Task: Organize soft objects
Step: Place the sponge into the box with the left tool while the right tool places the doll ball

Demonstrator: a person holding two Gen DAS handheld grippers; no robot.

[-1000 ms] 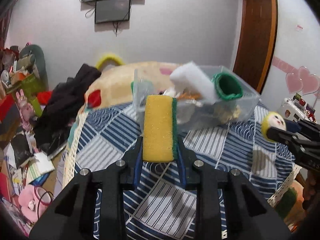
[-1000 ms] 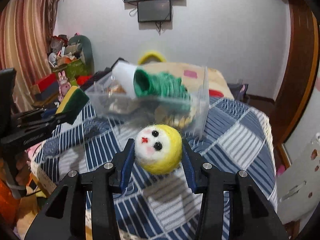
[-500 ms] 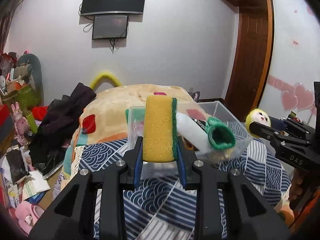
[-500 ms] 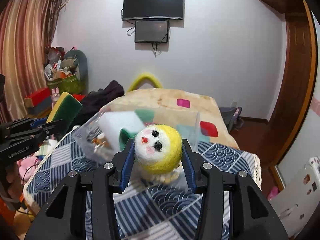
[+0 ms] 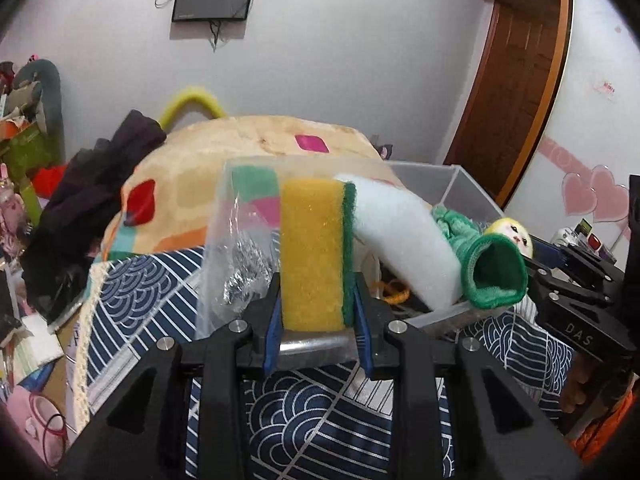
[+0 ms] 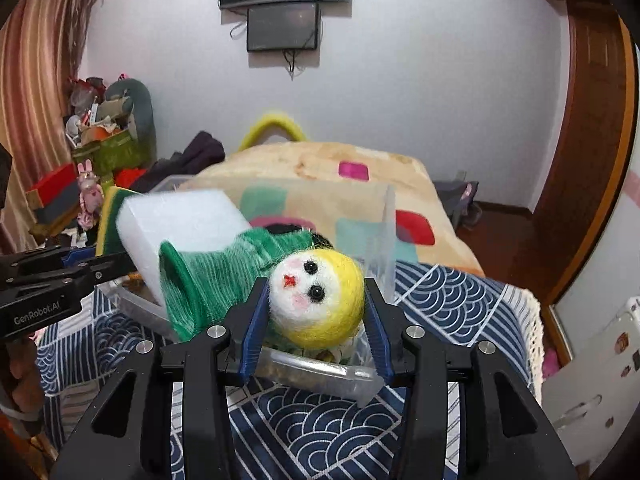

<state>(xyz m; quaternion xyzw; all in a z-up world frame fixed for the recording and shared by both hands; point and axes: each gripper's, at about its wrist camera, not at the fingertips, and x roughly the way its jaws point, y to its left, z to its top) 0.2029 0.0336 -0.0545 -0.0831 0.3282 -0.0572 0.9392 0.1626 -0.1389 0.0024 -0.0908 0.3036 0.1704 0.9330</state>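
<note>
My left gripper [image 5: 316,320] is shut on a yellow sponge with a green scouring side [image 5: 314,252], held upright just in front of the near rim of a clear plastic box [image 5: 468,184]. My right gripper [image 6: 316,320] is shut on a yellow and white felt doll head [image 6: 316,300], held at the box's near edge [image 6: 320,368]. In the box lie a white foam block [image 5: 404,240], also in the right wrist view [image 6: 184,220], and a green knitted sleeve [image 5: 496,272], also in the right wrist view [image 6: 208,280]. The doll head shows in the left wrist view [image 5: 512,236].
The box stands on a blue and white patterned cloth [image 5: 320,420] over a table. A crumpled plastic bag with foil [image 5: 240,264] leans at the box's left. Behind is a bed with a beige blanket [image 5: 248,148], dark clothes [image 5: 88,184] and clutter at left.
Both grippers have moved in closer to the box with their objects still held. The box and its contents now fill more of both views.
</note>
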